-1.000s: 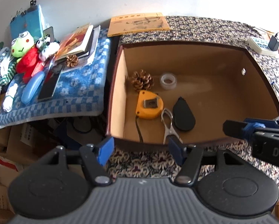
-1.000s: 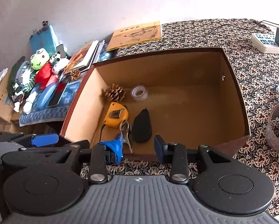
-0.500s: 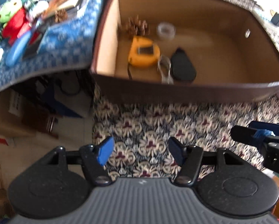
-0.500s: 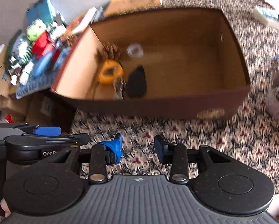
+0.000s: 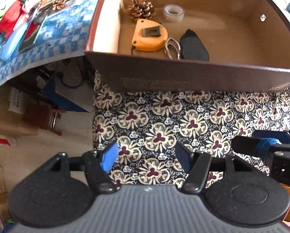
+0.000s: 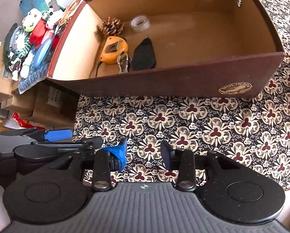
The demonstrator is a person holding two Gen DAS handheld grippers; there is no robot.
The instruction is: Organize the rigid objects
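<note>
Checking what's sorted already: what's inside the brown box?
In the box: pine cone, tape roll, orange tape measure, metal clip, black pouch. The front wall hides the nearest floor.

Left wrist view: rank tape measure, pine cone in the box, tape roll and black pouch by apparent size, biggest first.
1. Orange tape measure
2. Black pouch, close to the tape measure; its near end is hidden behind the box wall, so those two could swap
3. Pine cone
4. Clear tape roll, smallest
</note>
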